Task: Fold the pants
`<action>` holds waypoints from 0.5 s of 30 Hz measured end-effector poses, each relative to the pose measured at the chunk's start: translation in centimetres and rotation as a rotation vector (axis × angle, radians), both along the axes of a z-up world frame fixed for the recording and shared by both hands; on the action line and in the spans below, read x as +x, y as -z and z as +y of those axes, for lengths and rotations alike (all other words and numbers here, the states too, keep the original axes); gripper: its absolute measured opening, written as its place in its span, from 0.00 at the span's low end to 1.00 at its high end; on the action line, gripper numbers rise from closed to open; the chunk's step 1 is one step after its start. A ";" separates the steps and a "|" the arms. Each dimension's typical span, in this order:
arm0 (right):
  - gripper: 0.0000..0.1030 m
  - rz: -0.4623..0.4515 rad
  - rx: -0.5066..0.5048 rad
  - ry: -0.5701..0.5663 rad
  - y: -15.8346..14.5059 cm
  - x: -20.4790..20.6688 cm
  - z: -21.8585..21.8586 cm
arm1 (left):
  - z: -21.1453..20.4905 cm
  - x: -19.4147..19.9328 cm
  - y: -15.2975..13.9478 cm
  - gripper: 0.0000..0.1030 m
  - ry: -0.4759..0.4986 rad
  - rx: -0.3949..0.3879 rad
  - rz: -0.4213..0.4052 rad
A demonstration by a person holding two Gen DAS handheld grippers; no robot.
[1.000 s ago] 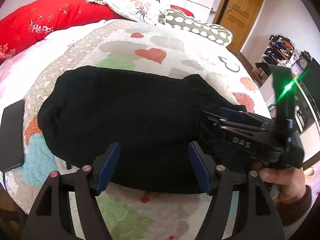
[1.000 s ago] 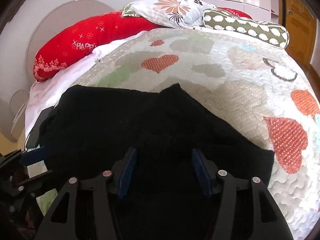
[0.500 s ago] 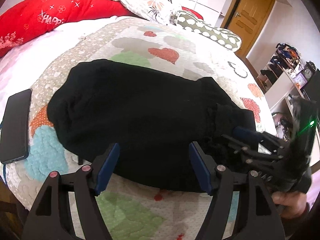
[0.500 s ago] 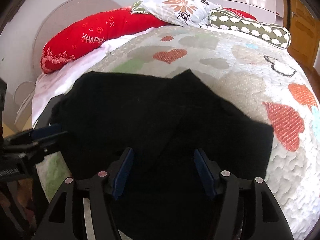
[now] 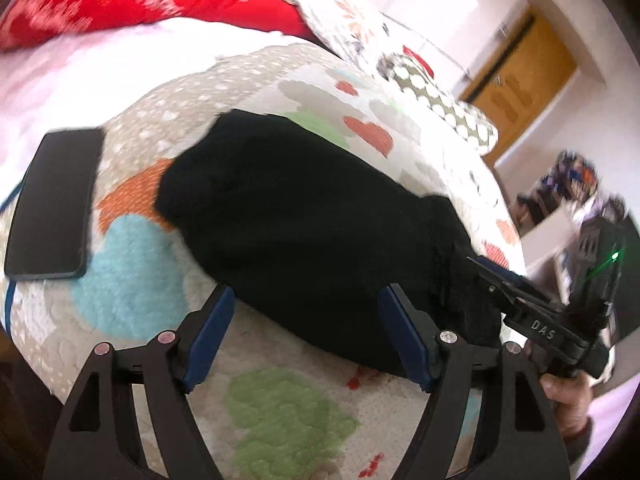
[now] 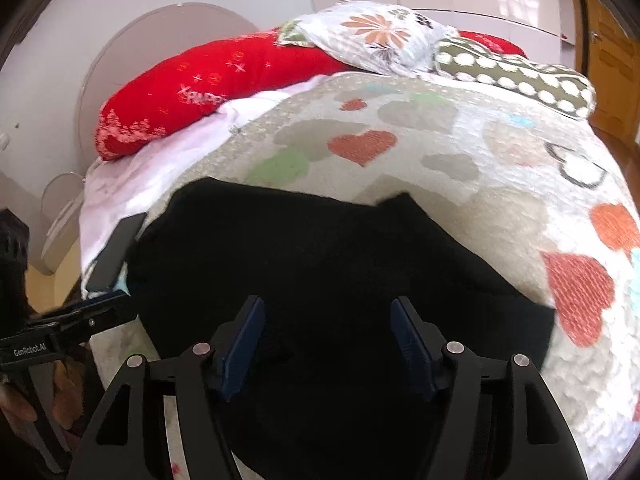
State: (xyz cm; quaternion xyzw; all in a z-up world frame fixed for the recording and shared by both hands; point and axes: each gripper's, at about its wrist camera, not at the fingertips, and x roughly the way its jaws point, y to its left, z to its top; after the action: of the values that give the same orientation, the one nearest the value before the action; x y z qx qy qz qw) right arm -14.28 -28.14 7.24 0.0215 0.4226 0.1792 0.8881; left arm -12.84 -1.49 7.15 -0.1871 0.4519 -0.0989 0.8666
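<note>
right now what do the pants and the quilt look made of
Pants: soft matte black knit or fleece, likely; it slumps in rounded folds with no sheen. Quilt: stitched, padded cotton-like fabric, judging by its puckered surface and printed hearts.

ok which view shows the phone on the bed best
The left wrist view: the black phone lies flat with its whole face visible, beside the black pants but apart from them. The right wrist view catches only a foreshortened sliver at the pants' left edge.
</note>
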 end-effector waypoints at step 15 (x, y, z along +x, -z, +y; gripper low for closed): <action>0.78 0.003 -0.025 -0.204 -1.1 6.6 9.0 | 3.6 1.9 2.7 0.81 -0.118 -0.117 0.052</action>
State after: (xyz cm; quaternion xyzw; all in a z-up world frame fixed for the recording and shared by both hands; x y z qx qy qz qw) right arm -7.70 -19.12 8.38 -0.0325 0.4260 0.2633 0.8650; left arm -10.98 2.14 4.43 -0.2661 0.4561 -0.0689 0.8464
